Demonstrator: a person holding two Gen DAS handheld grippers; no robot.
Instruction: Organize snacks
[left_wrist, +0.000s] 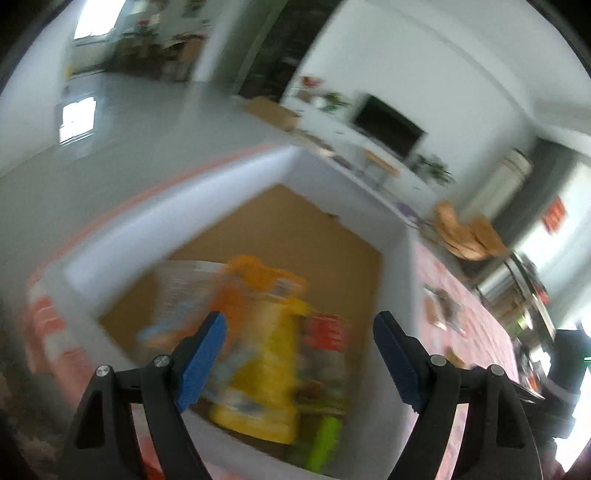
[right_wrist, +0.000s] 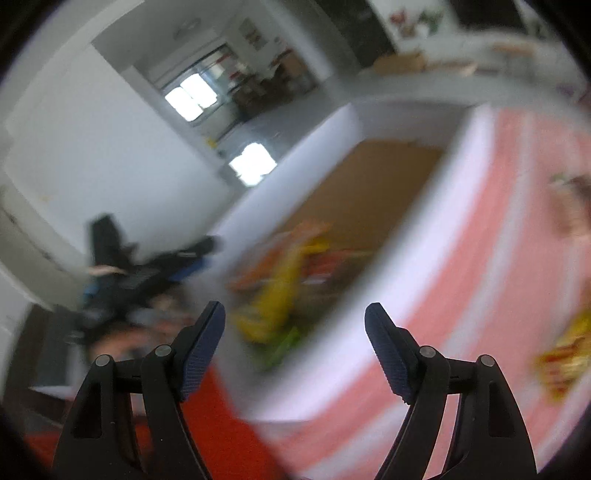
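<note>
A white box with a brown cardboard floor sits on a pink striped tablecloth. Inside lie several snack packs: a yellow bag, an orange pack, a red pack and a green one. My left gripper is open and empty above the box. My right gripper is open and empty over the box's near edge; the blurred snacks show inside. A yellow-red snack pack lies on the cloth at the right.
More small snacks lie on the cloth right of the box. A TV and white cabinet stand by the far wall. The left gripper and hand show left of the box in the right wrist view. Both views are motion-blurred.
</note>
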